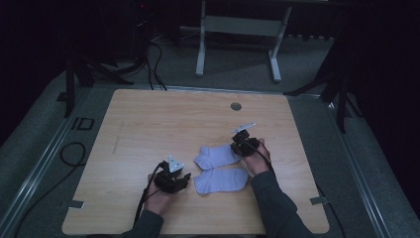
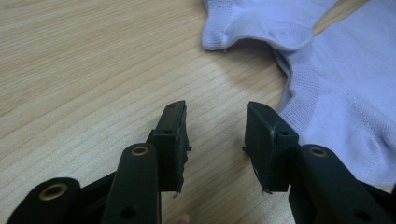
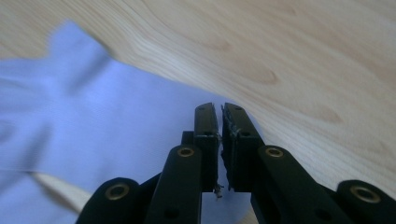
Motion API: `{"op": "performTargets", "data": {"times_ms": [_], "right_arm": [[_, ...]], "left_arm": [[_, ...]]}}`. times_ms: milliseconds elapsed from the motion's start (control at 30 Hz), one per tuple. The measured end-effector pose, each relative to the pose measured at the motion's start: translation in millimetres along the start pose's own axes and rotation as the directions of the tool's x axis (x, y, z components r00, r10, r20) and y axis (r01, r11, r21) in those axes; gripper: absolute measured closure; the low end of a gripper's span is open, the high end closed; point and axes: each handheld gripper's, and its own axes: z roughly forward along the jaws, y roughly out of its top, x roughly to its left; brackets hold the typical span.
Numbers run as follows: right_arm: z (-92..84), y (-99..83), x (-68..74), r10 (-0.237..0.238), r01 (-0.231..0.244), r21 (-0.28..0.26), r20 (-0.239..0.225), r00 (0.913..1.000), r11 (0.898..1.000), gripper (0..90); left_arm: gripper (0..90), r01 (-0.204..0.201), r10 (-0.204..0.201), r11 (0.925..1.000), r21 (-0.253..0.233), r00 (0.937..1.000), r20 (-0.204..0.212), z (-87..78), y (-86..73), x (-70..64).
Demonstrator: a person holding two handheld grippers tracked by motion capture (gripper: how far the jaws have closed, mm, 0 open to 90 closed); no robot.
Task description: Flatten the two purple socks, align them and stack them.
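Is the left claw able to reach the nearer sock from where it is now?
Probably yes. The left claw stands open just beside the nearer sock, whose cuff edge lies next to one jaw, and bare table lies between them, with nothing in the way.

2 socks (image 1: 218,168), 2 claws (image 1: 174,179), 1 table (image 1: 148,124).

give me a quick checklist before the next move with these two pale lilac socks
1. Right gripper jaws shut at the edge of the far pale lilac fabric sock: ok.
2. Fabric actually pinched between them: cannot tell.
3. Left gripper jaws apart with only bare wood between: ok.
4. Near pale lilac sock lying flat beside the left gripper, ungripped: ok.
5. Socks well inside the light wooden tabletop: ok.
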Motion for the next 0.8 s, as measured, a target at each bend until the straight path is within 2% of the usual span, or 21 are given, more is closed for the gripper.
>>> {"op": "performTargets", "data": {"times_ms": [200, 367, 567, 633, 733, 800], "right_arm": [[10.9, -7.2, -11.4, 0.064, -0.064, 0.002, -0.01, 0.9979, 0.998, 86.8], [11.2, -7.8, -16.7, 0.097, -0.097, -0.001, 0.014, 0.9952, 0.995, 86.9], [8.1, -13.1, -30.7, 0.177, -0.178, 0.001, 0.053, 0.9827, 0.984, 86.8], [5.3, -16.4, -33.4, 0.192, -0.192, 0.003, 0.058, 0.9797, 0.981, 86.5], [4.4, -17.7, -34.3, 0.19, -0.19, 0.002, 0.058, 0.9802, 0.982, 86.4], [-2.2, -28.7, -38.4, 0.204, -0.204, -0.009, 0.046, 0.9779, 0.979, 85.5]], "left_arm": [[59.4, -0.003, 0.003, 1.0, 0.0, 1.0, -0.003, 0.0, -0.1, -0.1], [59.4, -0.002, 0.002, 1.0, 0.001, 1.0, -0.003, -0.2, -0.2, -0.2], [59.4, -0.001, 0.001, 1.0, 0.002, 1.0, -0.002, -0.4, -0.2, 0.4], [59.4, -0.001, 0.001, 1.0, 0.002, 1.0, -0.002, -0.4, -0.2, 0.5], [59.4, -0.001, 0.001, 1.0, 0.002, 1.0, -0.002, -0.4, -0.2, 0.4], [59.2, -0.003, 0.003, 1.0, -0.001, 1.0, -0.003, -0.2, -0.4, 0.2]]}}
